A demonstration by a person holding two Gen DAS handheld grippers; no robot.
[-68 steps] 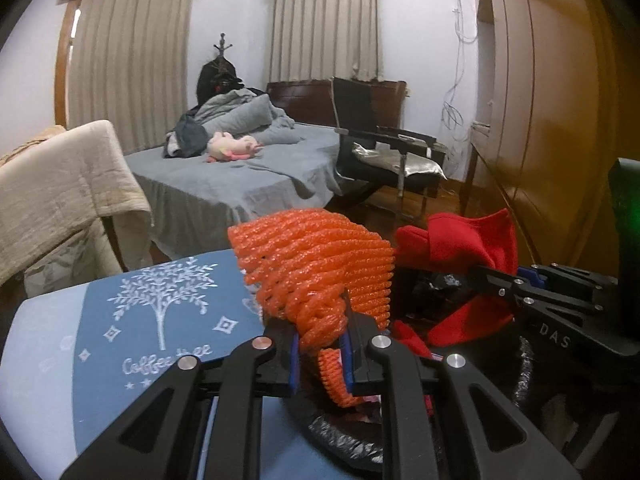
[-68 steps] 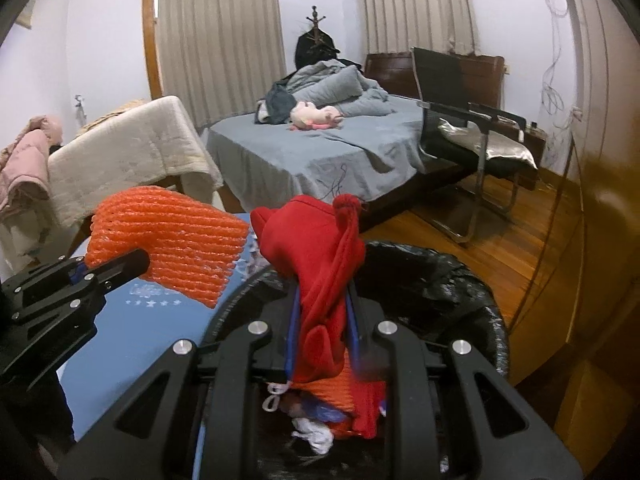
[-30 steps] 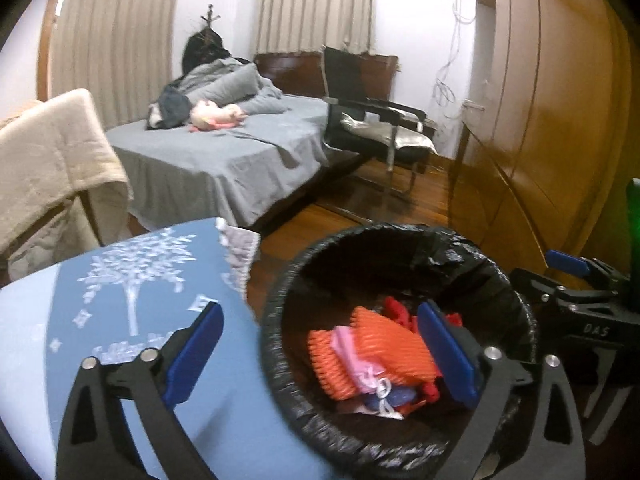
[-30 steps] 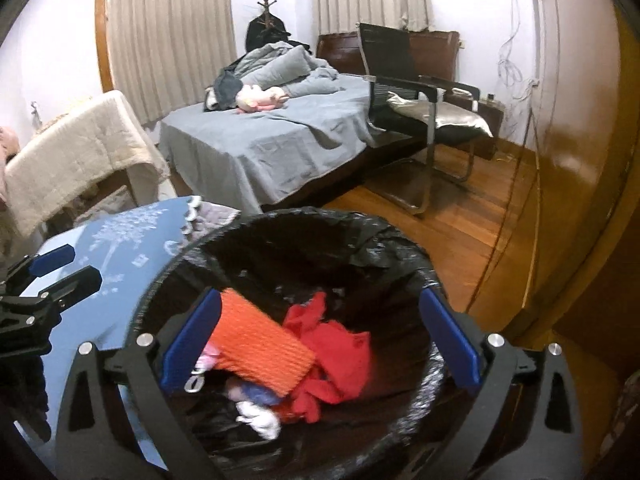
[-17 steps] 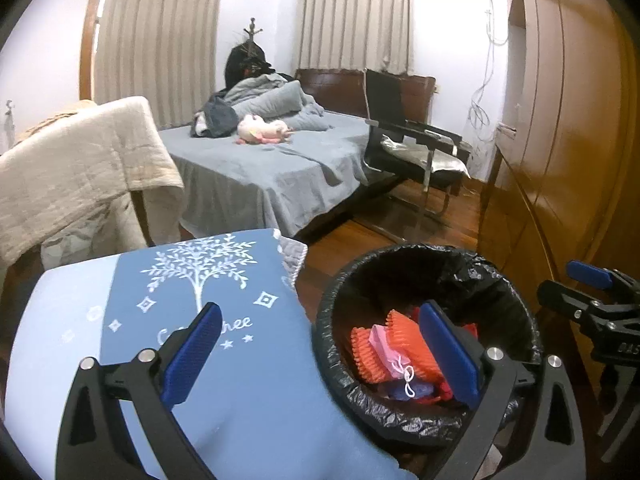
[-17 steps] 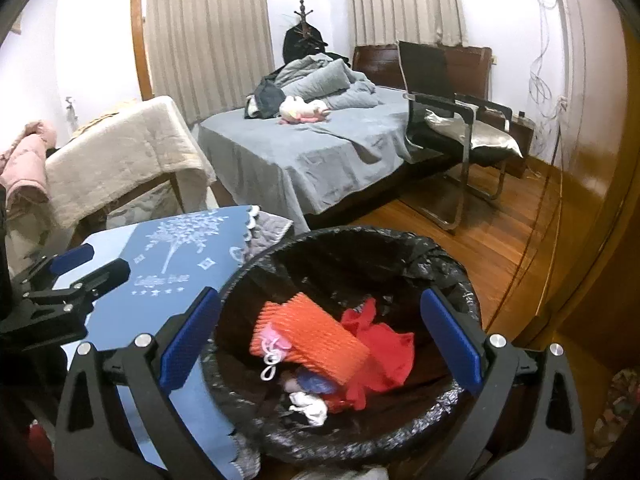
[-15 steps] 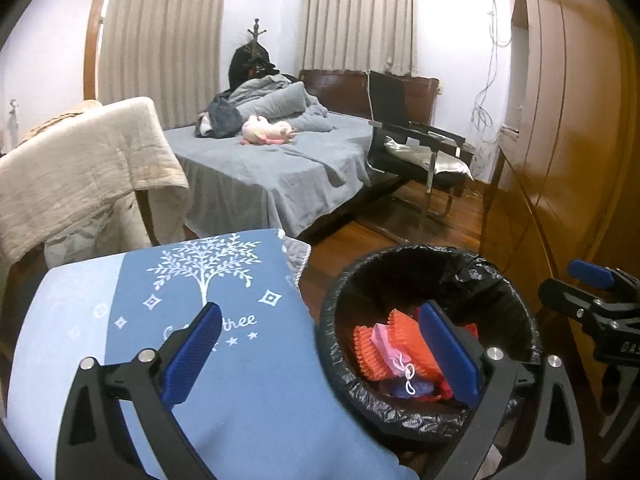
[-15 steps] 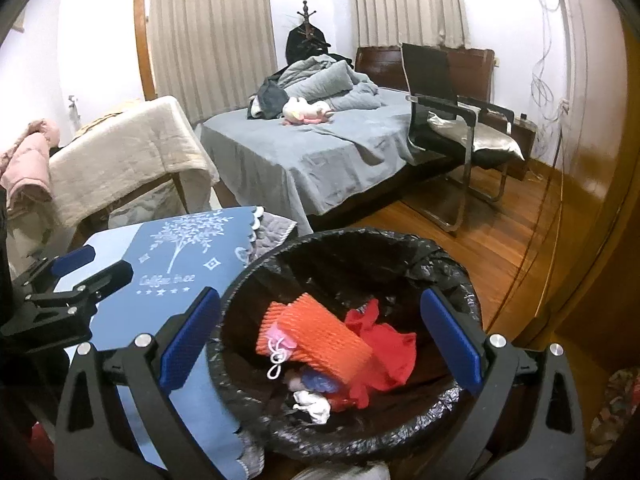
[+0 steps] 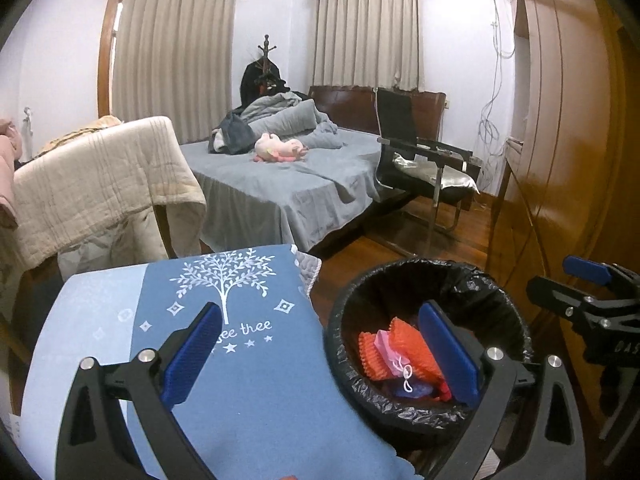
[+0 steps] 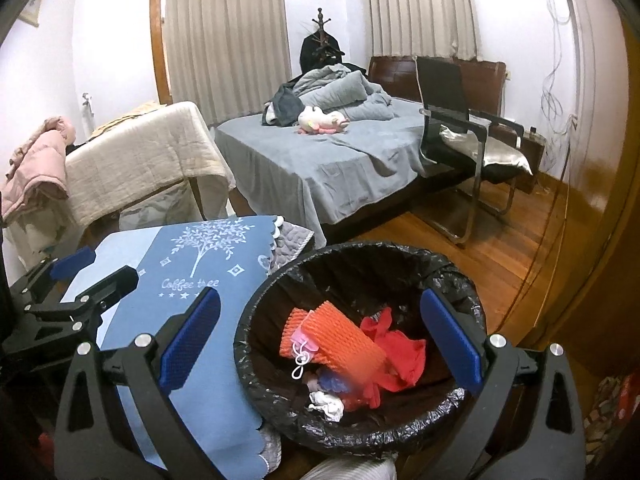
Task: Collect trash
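Now | left gripper (image 9: 320, 354) fingers apart, empty | right gripper (image 10: 320, 340) fingers apart, empty | orange netting (image 10: 340, 338) in trash bin (image 10: 360, 436) between right fingers

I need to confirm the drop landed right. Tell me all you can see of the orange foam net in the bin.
The orange foam net is a ribbed mesh sleeve of soft-looking foam, lying loosely folded and tilted inside the black-lined bin. It rests atop the other trash, with a red cloth against its right side and a small pink tag with white loop lying on it. Neither tool touches it.
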